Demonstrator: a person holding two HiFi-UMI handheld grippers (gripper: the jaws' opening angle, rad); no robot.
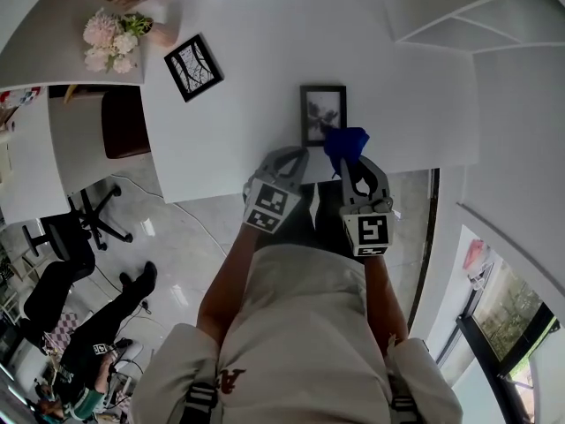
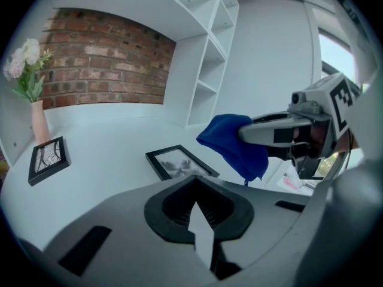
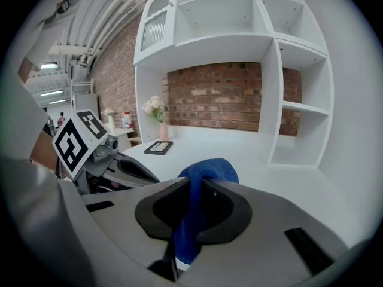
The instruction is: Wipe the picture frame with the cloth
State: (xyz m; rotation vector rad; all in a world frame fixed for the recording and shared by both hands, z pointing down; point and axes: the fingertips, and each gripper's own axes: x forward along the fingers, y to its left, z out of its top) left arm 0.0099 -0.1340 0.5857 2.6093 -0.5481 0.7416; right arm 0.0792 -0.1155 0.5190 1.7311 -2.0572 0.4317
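Note:
A black picture frame (image 1: 322,113) (image 2: 179,162) lies flat on the white table (image 1: 247,140), close to its near edge. My right gripper (image 1: 350,160) (image 3: 194,187) is shut on a blue cloth (image 1: 346,140) (image 3: 206,171), held just to the right of the frame's lower right corner. In the left gripper view the cloth (image 2: 233,142) hangs from those jaws above the table, apart from the frame. My left gripper (image 1: 297,155) (image 2: 195,189) hovers at the frame's near edge, shut, with nothing in it. The right gripper view does not show this frame.
A second black frame (image 1: 192,67) (image 2: 48,159) (image 3: 158,147) lies at the far left by a vase of flowers (image 1: 110,41) (image 2: 30,82). White shelves (image 2: 209,58) stand at the back. Beyond the table's left edge are an office chair (image 1: 75,228) and a seated person (image 1: 88,343).

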